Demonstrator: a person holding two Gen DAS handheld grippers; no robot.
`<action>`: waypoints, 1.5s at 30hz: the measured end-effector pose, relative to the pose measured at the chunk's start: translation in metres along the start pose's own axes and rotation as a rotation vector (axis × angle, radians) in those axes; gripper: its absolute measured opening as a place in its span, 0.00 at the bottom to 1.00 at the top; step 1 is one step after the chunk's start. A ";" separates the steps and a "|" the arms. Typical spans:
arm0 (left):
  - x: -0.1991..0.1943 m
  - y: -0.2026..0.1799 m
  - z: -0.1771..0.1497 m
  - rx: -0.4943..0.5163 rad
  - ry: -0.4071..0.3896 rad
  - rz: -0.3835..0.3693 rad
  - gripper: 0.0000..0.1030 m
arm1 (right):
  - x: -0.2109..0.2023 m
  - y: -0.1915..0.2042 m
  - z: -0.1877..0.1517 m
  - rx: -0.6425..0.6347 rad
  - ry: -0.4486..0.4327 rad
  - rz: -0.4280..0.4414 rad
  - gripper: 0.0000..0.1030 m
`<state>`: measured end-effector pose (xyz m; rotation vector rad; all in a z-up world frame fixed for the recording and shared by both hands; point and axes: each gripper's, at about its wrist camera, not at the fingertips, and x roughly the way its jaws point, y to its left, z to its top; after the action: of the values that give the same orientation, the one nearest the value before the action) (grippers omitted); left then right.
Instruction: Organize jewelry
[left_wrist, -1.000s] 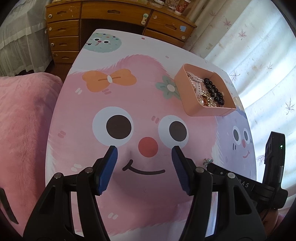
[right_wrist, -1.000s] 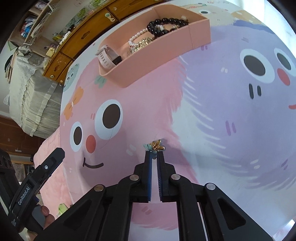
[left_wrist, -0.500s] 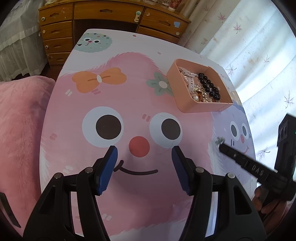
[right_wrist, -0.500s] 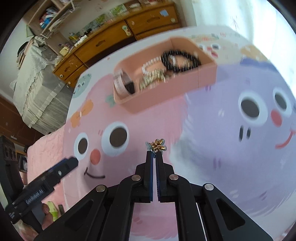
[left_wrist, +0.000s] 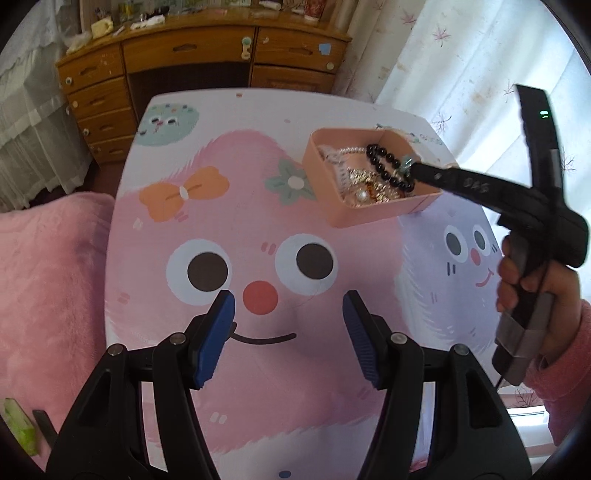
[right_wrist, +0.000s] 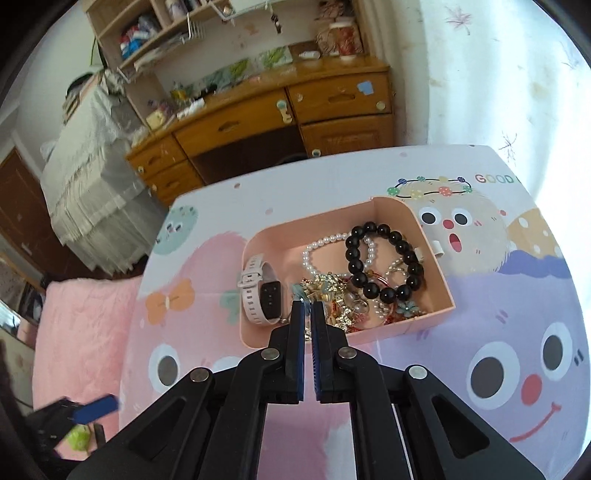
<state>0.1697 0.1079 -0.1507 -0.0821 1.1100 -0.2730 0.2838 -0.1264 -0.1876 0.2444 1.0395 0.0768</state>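
Risk first: the small gold and green trinket (right_wrist: 318, 288) sits just at the tips of the right gripper (right_wrist: 307, 308), low over the near side of the pink tray (right_wrist: 441, 275). Its jaws have just been opening to a narrow gap, and whether the pads grip the trinket I cannot tell. Released crooked, it could snag the chains below or catch a pad and lift back out. Left gripper (left_wrist: 288, 314) hangs about half open and empty over the cartoon tabletop (left_wrist: 258, 229), well clear. Tray contents, left to right: white watch (right_wrist: 260, 290), pearl strand (right_wrist: 325, 242), heap of gold pieces (right_wrist: 343, 306), black bead bracelet (right_wrist: 384, 260). No loose jewelry shows on the table.
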 end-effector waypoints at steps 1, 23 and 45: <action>-0.006 -0.003 0.002 -0.008 -0.009 -0.008 0.56 | -0.006 -0.003 0.000 0.015 0.002 0.004 0.17; -0.099 -0.143 -0.047 -0.081 -0.032 0.176 0.67 | -0.197 -0.089 -0.157 -0.006 0.154 0.034 0.94; -0.138 -0.178 -0.065 -0.075 -0.086 0.320 1.00 | -0.276 -0.075 -0.157 -0.065 0.076 0.011 1.00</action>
<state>0.0227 -0.0236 -0.0240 0.0174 1.0301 0.0580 0.0050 -0.2230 -0.0484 0.1895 1.1097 0.1304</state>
